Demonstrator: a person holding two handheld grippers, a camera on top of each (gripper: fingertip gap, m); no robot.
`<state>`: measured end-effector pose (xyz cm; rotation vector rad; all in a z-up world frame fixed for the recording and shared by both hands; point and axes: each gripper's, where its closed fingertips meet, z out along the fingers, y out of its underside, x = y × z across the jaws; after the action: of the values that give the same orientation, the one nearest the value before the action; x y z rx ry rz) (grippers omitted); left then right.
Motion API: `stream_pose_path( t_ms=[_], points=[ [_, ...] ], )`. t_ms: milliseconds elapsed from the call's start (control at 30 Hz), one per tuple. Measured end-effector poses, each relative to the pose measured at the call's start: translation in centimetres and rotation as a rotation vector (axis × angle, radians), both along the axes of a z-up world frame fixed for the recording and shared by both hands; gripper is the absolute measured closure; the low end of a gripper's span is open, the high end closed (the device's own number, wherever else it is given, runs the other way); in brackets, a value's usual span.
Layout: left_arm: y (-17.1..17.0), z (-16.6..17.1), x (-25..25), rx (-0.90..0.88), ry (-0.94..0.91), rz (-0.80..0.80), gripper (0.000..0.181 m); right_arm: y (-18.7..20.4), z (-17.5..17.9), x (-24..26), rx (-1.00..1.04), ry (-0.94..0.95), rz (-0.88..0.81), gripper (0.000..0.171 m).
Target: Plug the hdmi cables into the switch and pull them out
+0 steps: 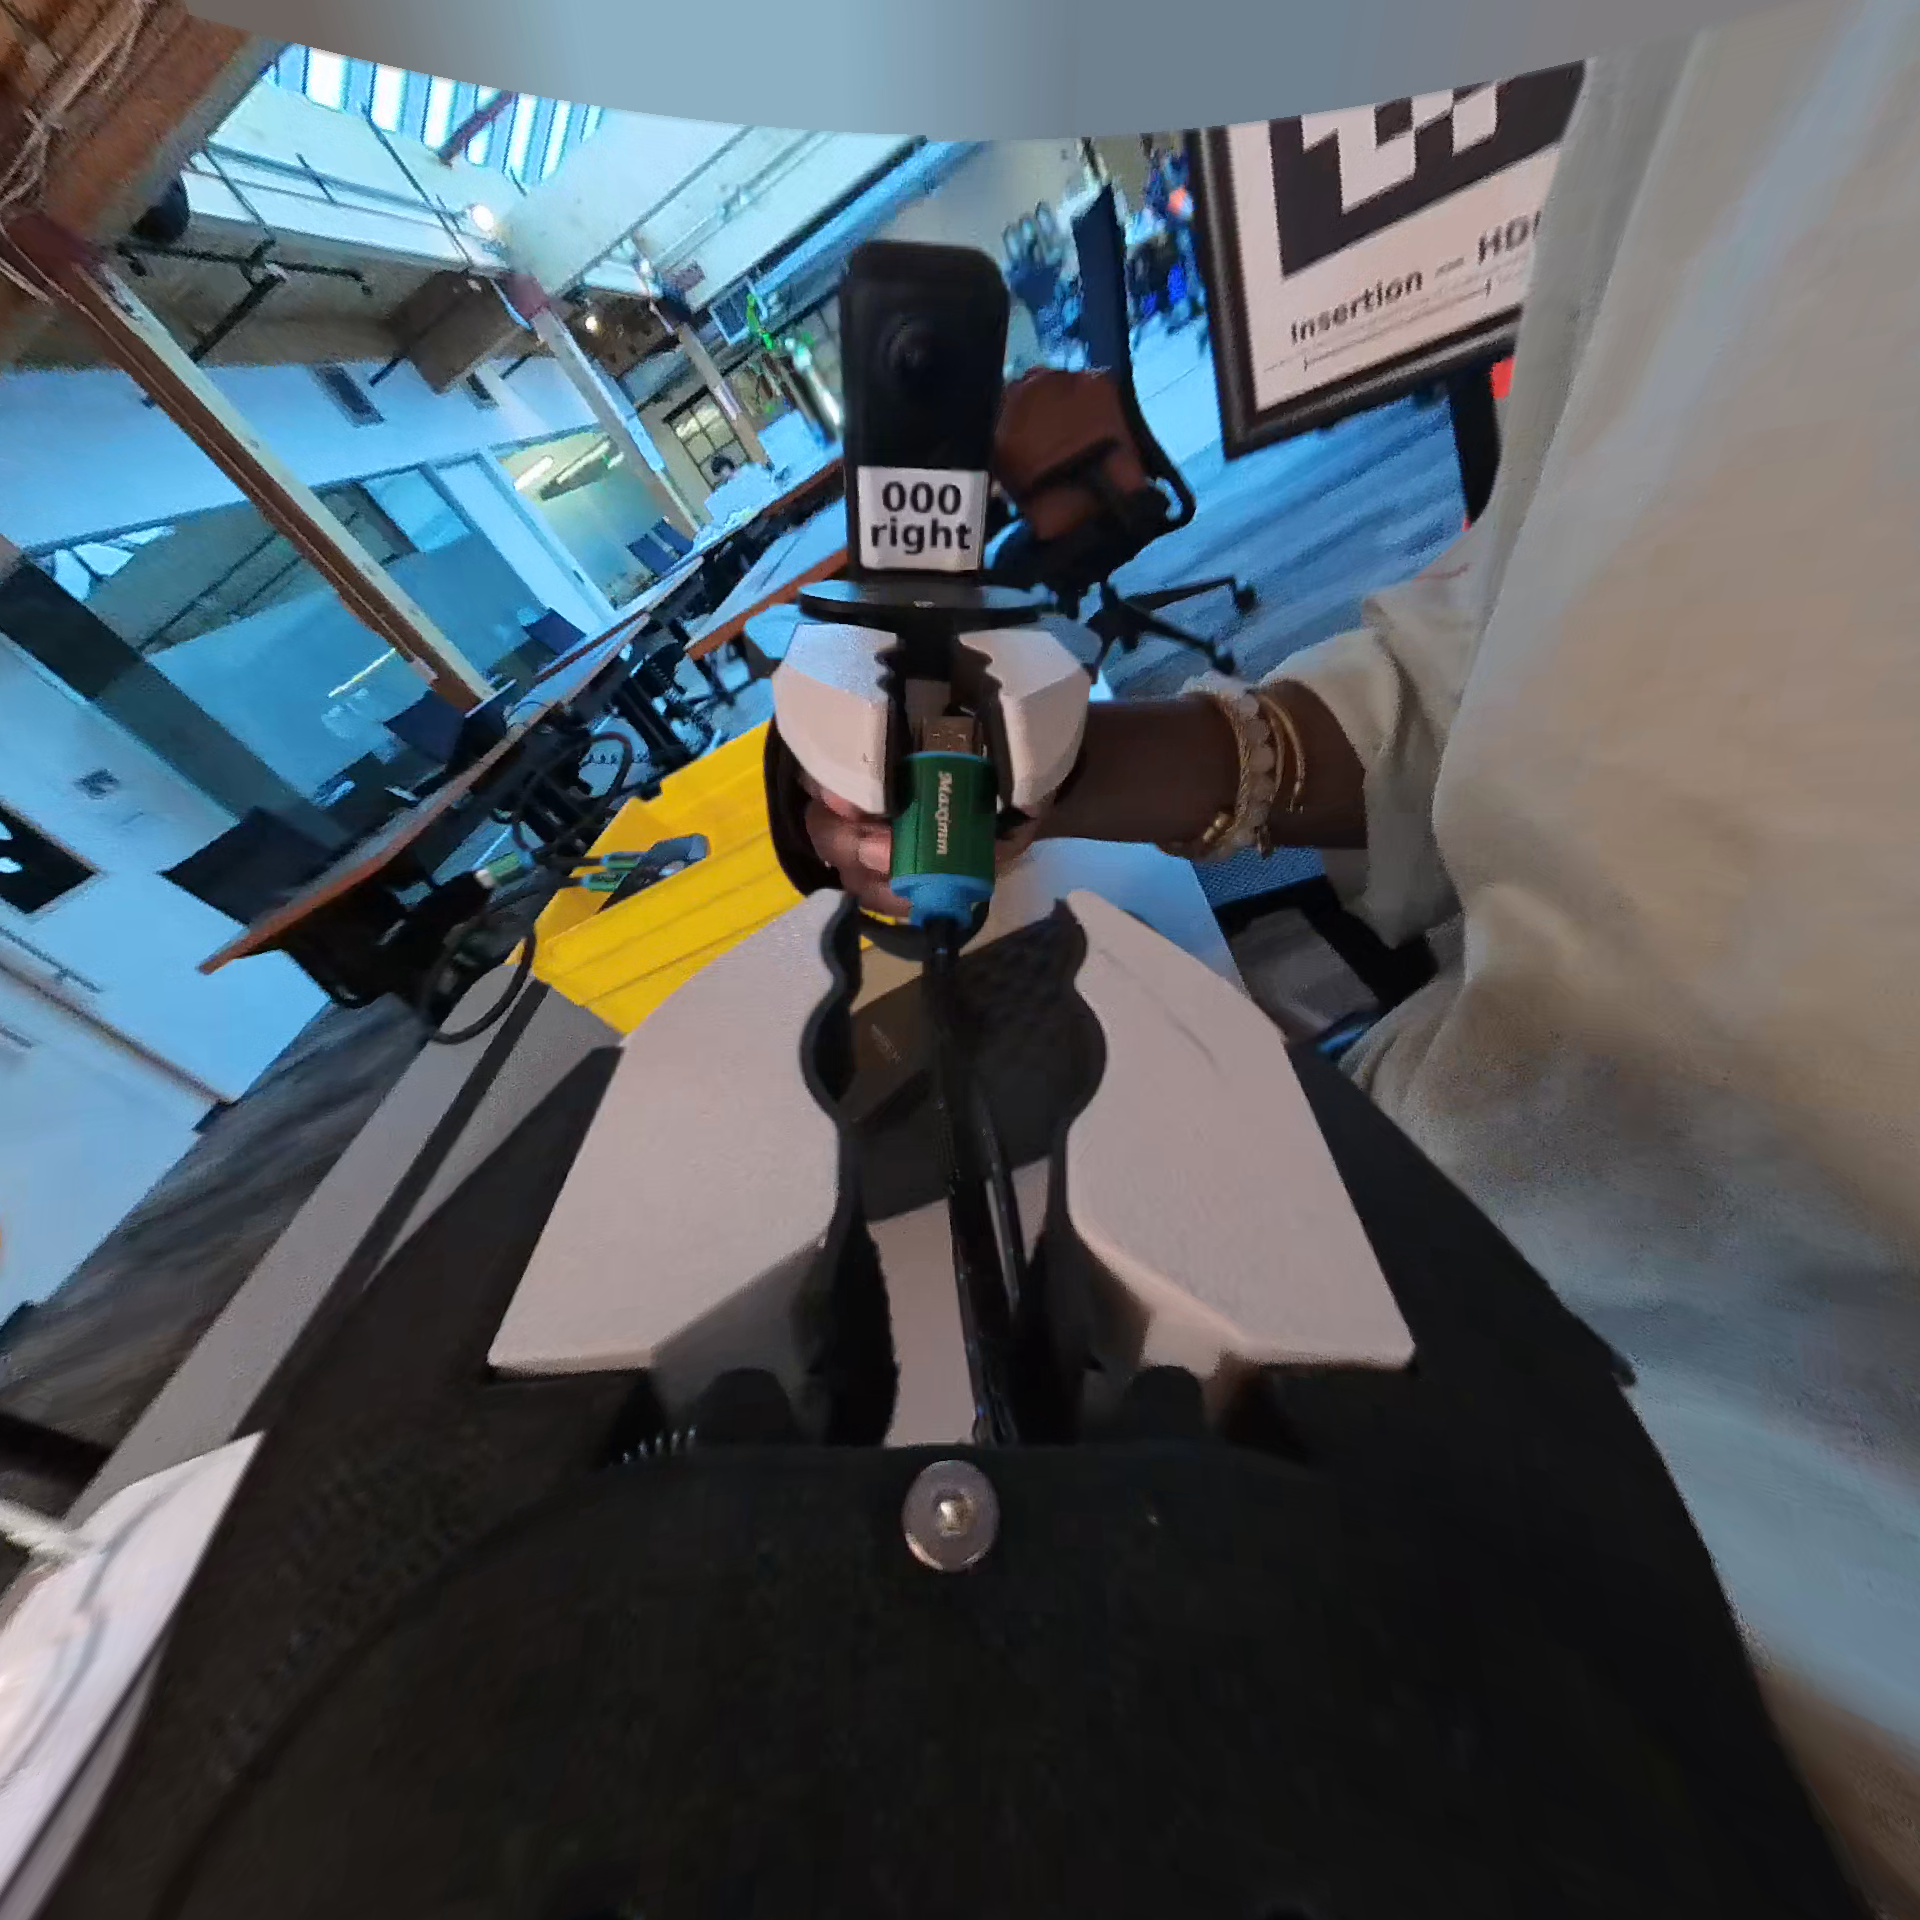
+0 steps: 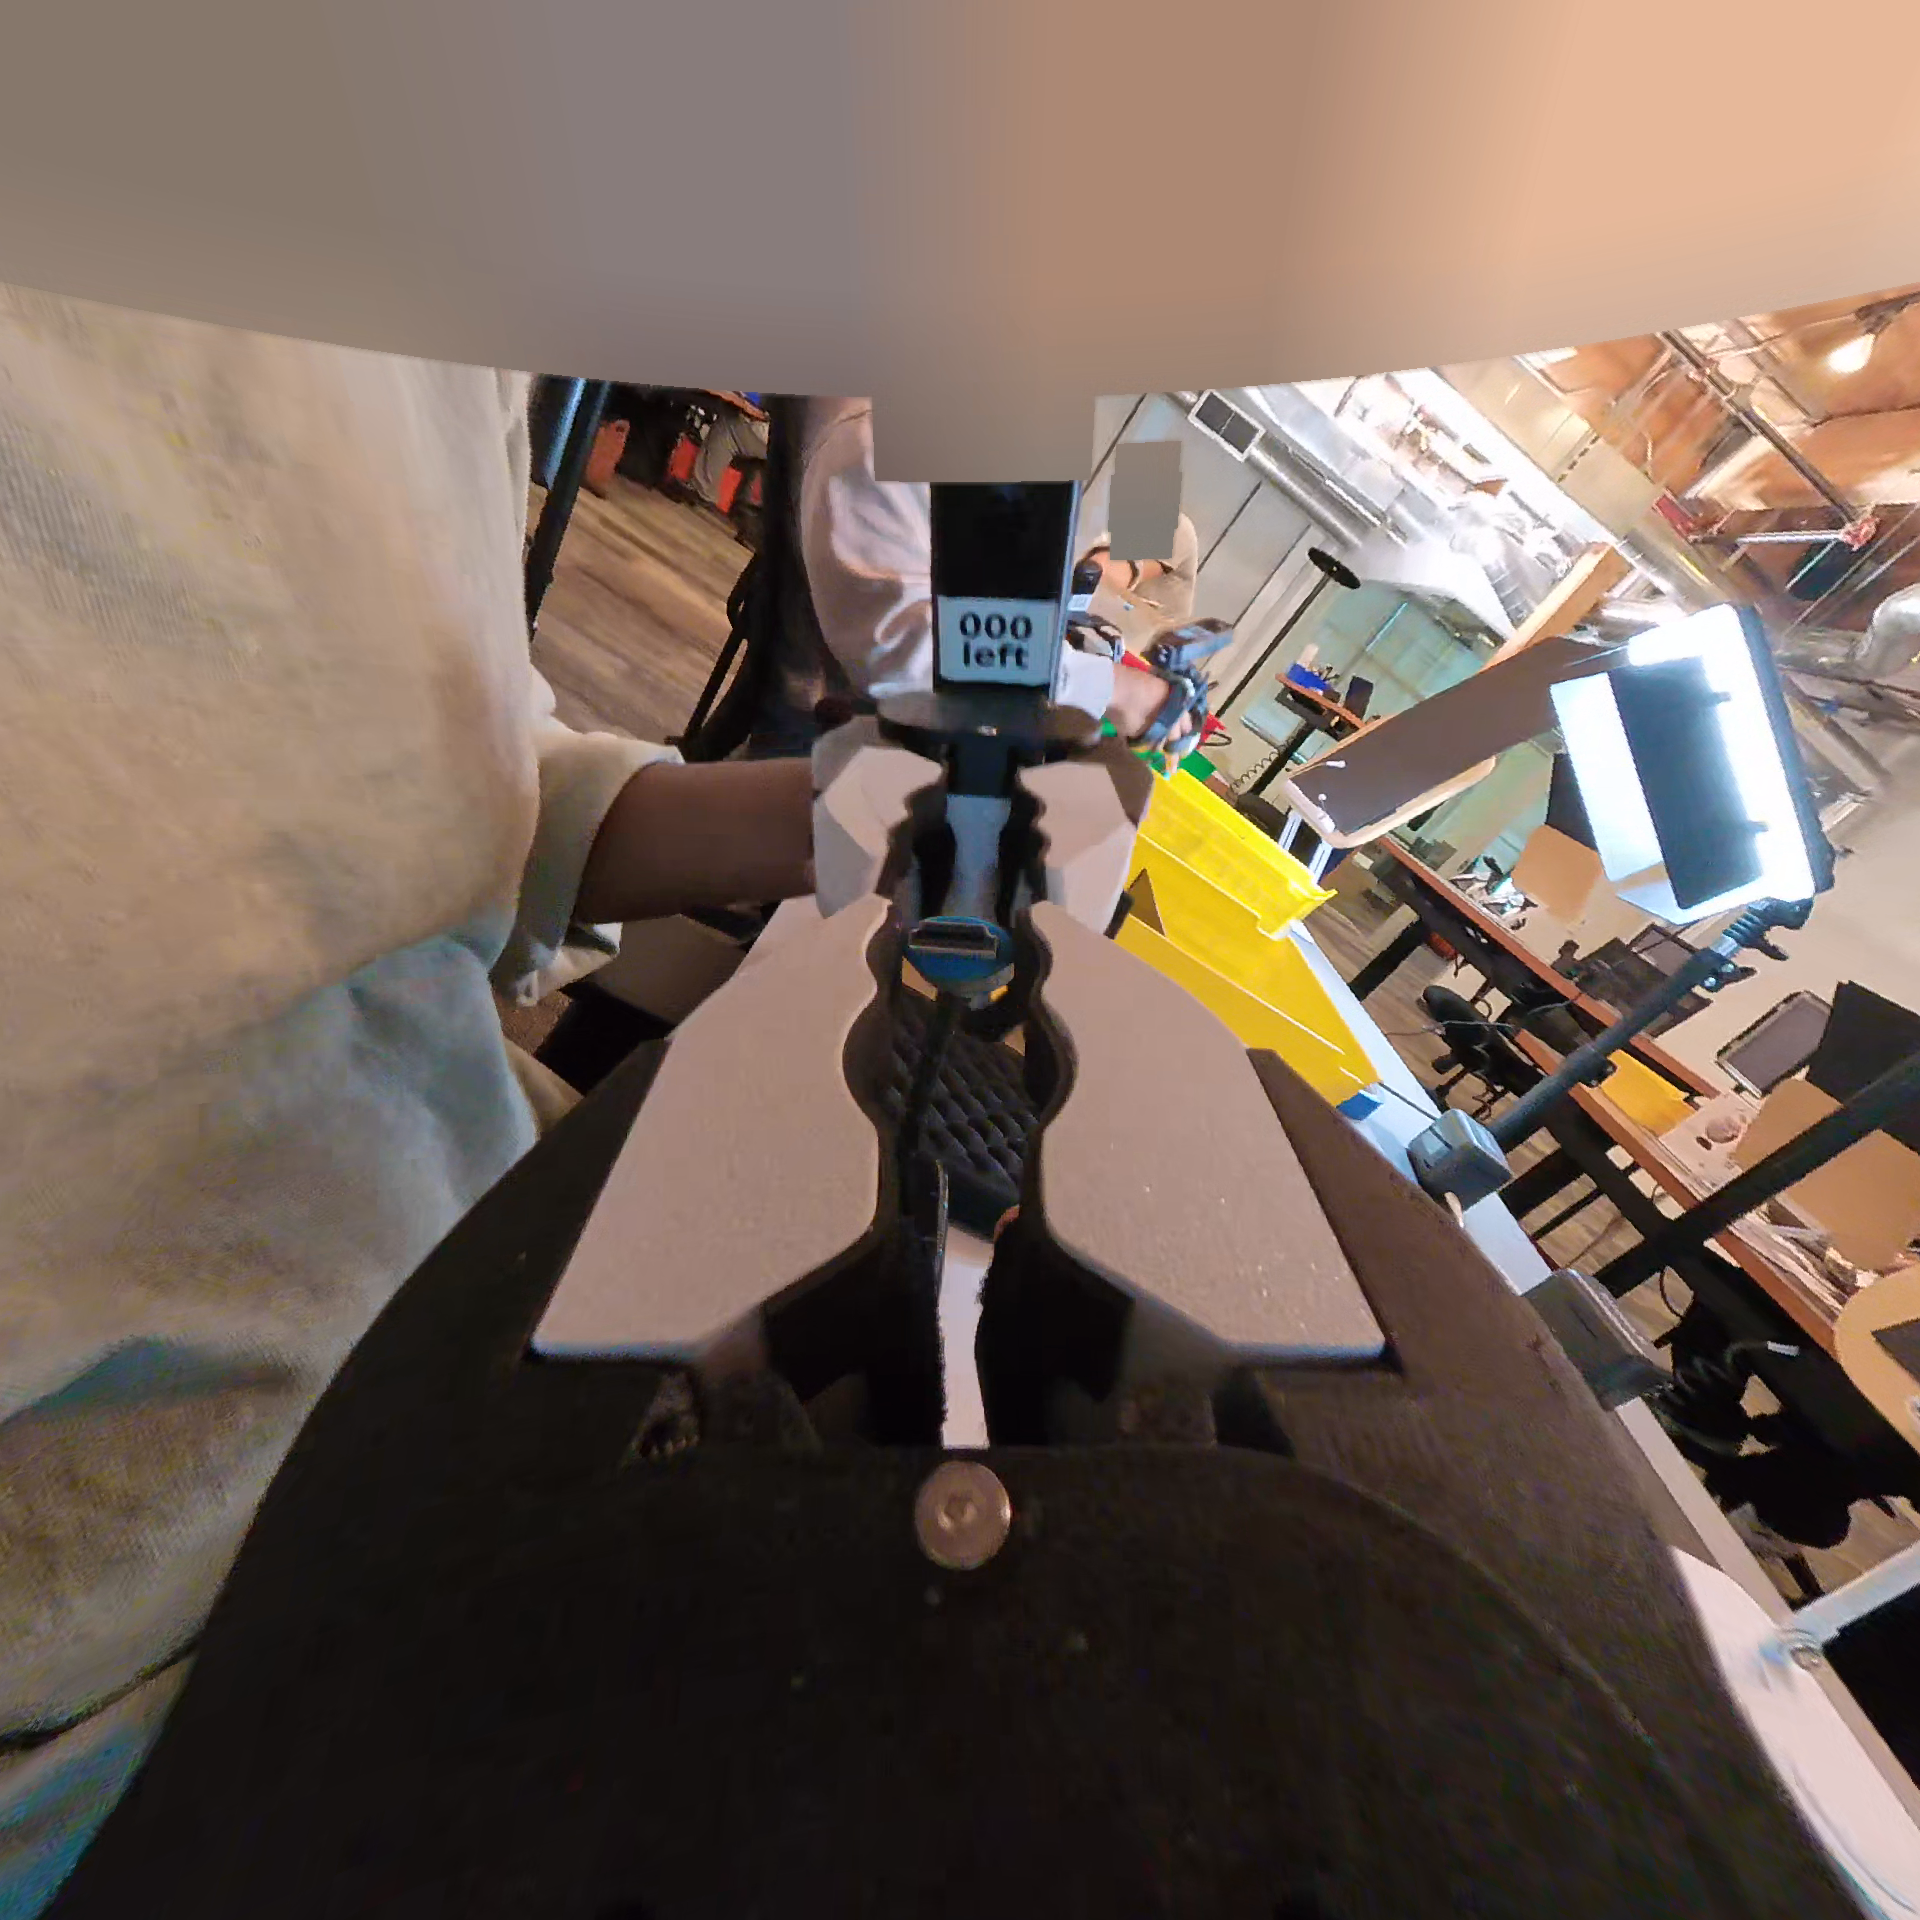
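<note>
Where the white table (image 1: 1132,873) stands, the room is big and open, with long desks, a brown office chair (image 1: 1091,478) and a bright lamp panel (image 2: 1683,748) far behind. A black bumpy mat (image 2: 966,1101) lies on the table. On it, seen in the left wrist view, sits a small black box, the switch (image 1: 888,1060). A yellow bin (image 1: 675,914) stands at the table's far edge, with more green-ended cables (image 1: 644,862) in it.

The two grippers face each other above the mat, tips almost touching. The right gripper (image 2: 956,920) is held level, and a hand (image 1: 857,842) is wrapped around it from below. The wrist (image 1: 1247,769) behind it wears gold bracelets and comes out of a cream sleeve. Its white fingers (image 2: 790,1039) are closed tight on the green hdmi plug (image 1: 940,821). The plug is up in the air, not in the switch. Its metal end (image 2: 954,940) points back toward the right gripper's camera. Its blue end points at the left gripper.

The left gripper (image 1: 951,914) has its fingers (image 1: 717,1143) a little way apart. The black cable (image 1: 966,1195) hangs down from the plug and runs through the gap between them. The fingers do not seem to pinch it. A bare arm (image 2: 707,842) reaches in behind this gripper.

The person's cream shirt (image 2: 239,831) is close on one side of the grippers. On the other side, the table's grey edge (image 1: 343,1195) runs nearby, with the floor past it. Bare tabletop shows only in small bits around the mat.
</note>
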<state>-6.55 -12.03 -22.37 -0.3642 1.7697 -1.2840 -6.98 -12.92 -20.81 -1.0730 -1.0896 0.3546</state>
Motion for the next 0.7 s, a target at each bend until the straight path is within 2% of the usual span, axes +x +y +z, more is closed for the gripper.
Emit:
stream_pose_path(
  t_ms=[167,333,700],
  points=[
    [-0.4,-0.1,0.9,-0.161,-0.061,-0.064,0.153,-0.3,0.0,0.4,-0.01,0.032,0.012,0.151],
    [-0.5,-0.7,1.3,-0.136,-0.094,-0.062,0.167,-0.5,0.1,0.8,-0.012,0.052,0.02,0.151],
    [-0.7,-0.2,1.6,-0.188,-0.161,-0.081,0.169,-0.6,0.1,1.1,-0.02,0.065,0.016,0.151]
  ],
)
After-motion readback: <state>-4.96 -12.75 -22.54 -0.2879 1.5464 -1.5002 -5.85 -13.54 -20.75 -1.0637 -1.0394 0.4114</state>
